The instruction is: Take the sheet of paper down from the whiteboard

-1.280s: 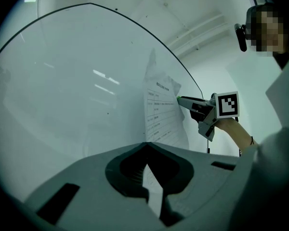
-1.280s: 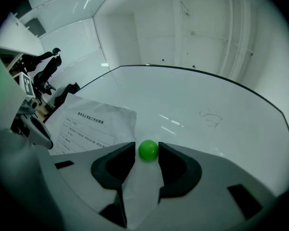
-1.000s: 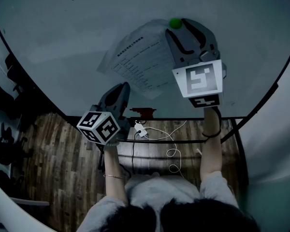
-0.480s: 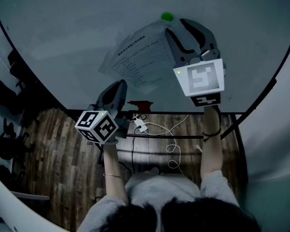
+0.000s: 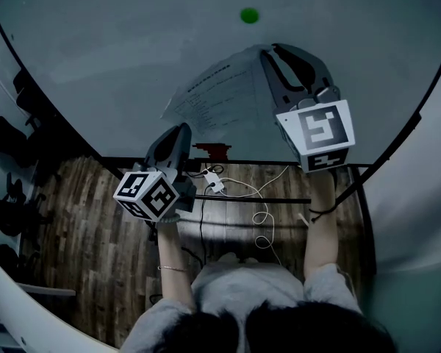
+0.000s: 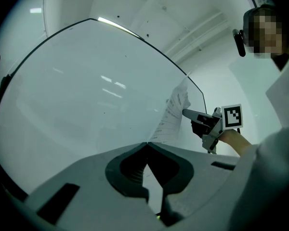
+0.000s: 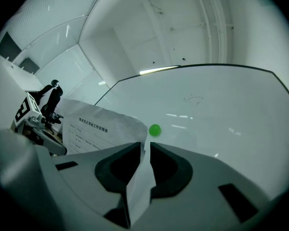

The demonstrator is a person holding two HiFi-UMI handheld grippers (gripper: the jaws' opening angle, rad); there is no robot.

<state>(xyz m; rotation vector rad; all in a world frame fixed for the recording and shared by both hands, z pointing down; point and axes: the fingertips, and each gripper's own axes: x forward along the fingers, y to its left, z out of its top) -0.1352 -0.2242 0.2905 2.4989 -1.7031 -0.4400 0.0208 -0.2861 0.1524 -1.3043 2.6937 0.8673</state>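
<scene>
The printed sheet of paper (image 5: 220, 94) stands off the whiteboard (image 5: 95, 50), below the green magnet (image 5: 248, 15), which stays on the board. My right gripper (image 5: 273, 50) is at the sheet's upper right edge. Its jaws are closing, and a strip of paper (image 7: 96, 129) fills the narrow gap between them (image 7: 145, 144), with the magnet (image 7: 155, 129) just beyond. My left gripper (image 5: 181, 127) is at the sheet's lower edge. Its tips meet (image 6: 147, 144) where the paper (image 6: 176, 109) runs down into them.
A red object (image 5: 209, 150) lies on the board's lower ledge. A white plug block and cables (image 5: 217, 186) lie on the wooden floor beneath the stand's rail (image 5: 242, 199). Dark chairs (image 5: 7, 145) stand at the left.
The sheet has slid down from under the magnet, which stayed on the board. My right gripper dropped from the magnet to the sheet's top edge and its jaws narrowed around it. My left gripper shifted slightly.
</scene>
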